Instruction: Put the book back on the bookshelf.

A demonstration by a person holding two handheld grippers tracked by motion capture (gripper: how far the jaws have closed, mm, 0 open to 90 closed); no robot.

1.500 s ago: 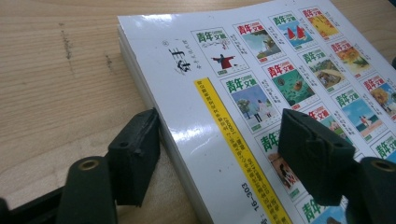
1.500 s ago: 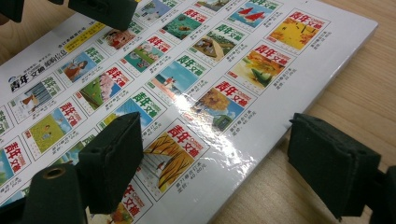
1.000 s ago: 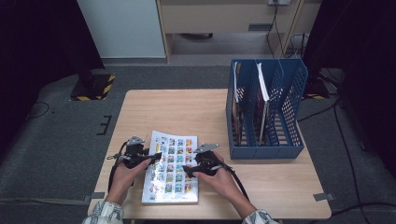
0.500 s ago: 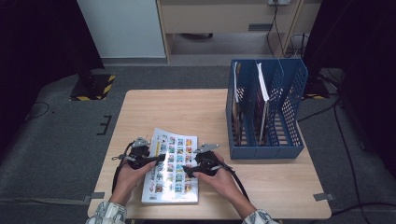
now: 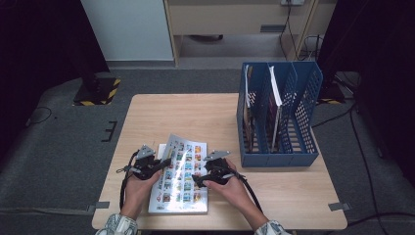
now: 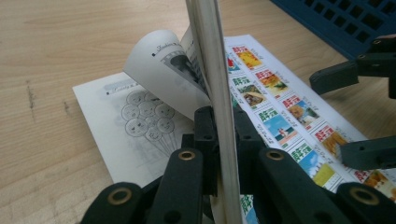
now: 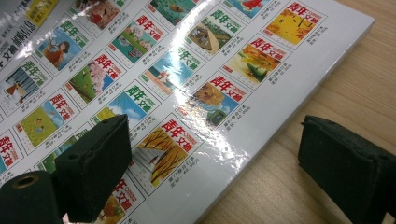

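Glossy magazine (image 5: 178,183) on wooden surface (image 5: 195,117), near front edge. Left gripper (image 5: 164,163): jaws just closed, clenched on lifted cover (image 6: 219,93). Right gripper (image 5: 195,180): jaws released, opening astride magazine's edge.

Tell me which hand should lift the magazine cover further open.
Left. Its tool is already shut on the raised cover, with pages curling beneath. The right tool is open, its jaws straddling the magazine's edge and gripping nothing, so it looks better suited to steadying.

My high view looks forward and down over the whole table (image 5: 195,115); both gripper views sit close, sharing the magazine (image 5: 181,176) at its lower centre.
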